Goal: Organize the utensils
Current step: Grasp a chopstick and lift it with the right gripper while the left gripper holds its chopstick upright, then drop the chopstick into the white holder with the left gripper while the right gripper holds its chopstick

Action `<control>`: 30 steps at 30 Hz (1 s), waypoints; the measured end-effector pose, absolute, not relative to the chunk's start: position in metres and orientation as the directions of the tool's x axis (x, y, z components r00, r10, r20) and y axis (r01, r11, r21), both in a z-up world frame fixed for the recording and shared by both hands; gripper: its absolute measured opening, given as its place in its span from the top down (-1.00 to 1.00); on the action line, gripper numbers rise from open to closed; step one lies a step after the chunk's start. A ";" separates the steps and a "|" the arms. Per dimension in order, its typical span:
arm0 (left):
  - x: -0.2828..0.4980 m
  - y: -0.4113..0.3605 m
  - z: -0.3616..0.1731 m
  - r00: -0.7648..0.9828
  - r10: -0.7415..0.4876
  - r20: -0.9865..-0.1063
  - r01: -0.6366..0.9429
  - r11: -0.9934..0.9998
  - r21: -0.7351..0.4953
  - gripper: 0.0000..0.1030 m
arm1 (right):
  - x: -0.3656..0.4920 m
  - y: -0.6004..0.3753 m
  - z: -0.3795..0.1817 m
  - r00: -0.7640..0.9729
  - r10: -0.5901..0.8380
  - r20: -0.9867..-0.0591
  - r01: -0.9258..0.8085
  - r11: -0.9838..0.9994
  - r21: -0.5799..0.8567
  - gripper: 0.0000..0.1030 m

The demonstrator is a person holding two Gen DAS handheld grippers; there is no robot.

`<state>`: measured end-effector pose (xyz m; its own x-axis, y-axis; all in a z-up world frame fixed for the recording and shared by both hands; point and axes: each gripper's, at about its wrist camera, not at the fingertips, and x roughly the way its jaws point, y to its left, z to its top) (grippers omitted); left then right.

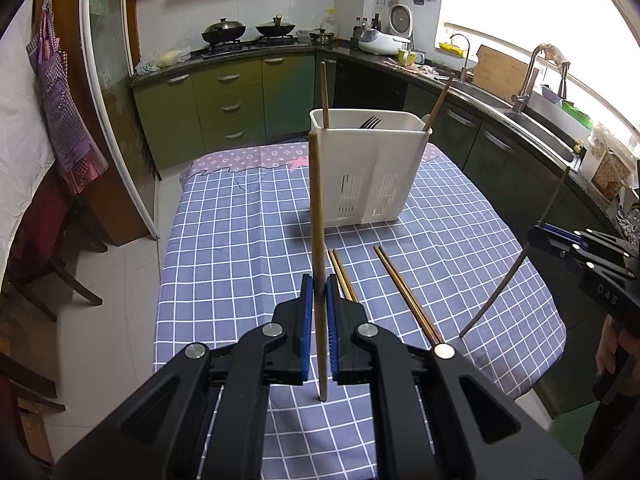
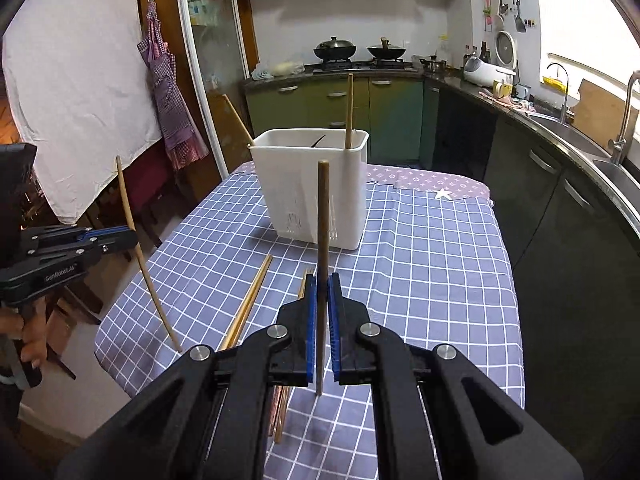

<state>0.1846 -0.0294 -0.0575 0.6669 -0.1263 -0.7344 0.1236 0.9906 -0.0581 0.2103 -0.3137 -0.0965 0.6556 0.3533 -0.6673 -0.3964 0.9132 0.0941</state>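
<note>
The step in hand is carrying chopsticks to the holder (image 1: pixel 370 168), the white bin standing on the checked cloth (image 1: pixel 240 240). The left gripper (image 1: pixel 320 292) pinches one chopstick (image 1: pixel 316 208) upright, and the right gripper (image 2: pixel 323 292) pinches another chopstick (image 2: pixel 323 216) the same way, both above the cloth and short of the holder. Two pairs (image 1: pixel 404 292) lie on the cloth between grippers and holder. Next, each stick probably must be lifted over the rim and released inside.

left gripper (image 1: pixel 319 286): black linked arms, blue ribbed pads, silver round pivot pins
right gripper (image 2: pixel 322 286): same build, white lettering on its side
</note>
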 end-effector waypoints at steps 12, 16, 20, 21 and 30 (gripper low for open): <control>0.181 -0.029 -0.044 0.686 -0.136 -0.714 0.139 0.989 -0.055 0.87 | 0.208 -0.314 -0.101 0.646 0.360 -0.673 -0.403 0.910 0.100 0.87; 0.186 -0.029 -0.034 0.691 -0.147 -0.707 0.147 0.987 -0.062 0.87 | 0.208 -0.314 -0.102 0.646 0.362 -0.672 -0.403 0.909 0.102 0.87; 0.197 -0.034 -0.016 0.693 -0.167 -0.701 0.165 0.984 -0.071 0.87 | 0.208 -0.314 -0.101 0.644 0.365 -0.673 -0.407 0.908 0.103 0.87; 0.201 -0.036 -0.009 0.698 -0.169 -0.696 0.172 0.983 -0.067 0.87 | 0.208 -0.314 -0.101 0.644 0.365 -0.673 -0.407 0.907 0.103 0.87; 0.243 -0.060 0.080 0.766 -0.203 -0.610 0.221 0.974 -0.047 0.87 | 0.210 -0.321 -0.102 0.640 0.374 -0.671 -0.404 0.907 0.120 0.87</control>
<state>0.2428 -0.0599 0.0800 0.7658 -0.2026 -0.6103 0.2206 0.9742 -0.0466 0.2103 -0.3208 -0.1015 0.6404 0.3740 -0.6708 -0.4040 0.9069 0.1200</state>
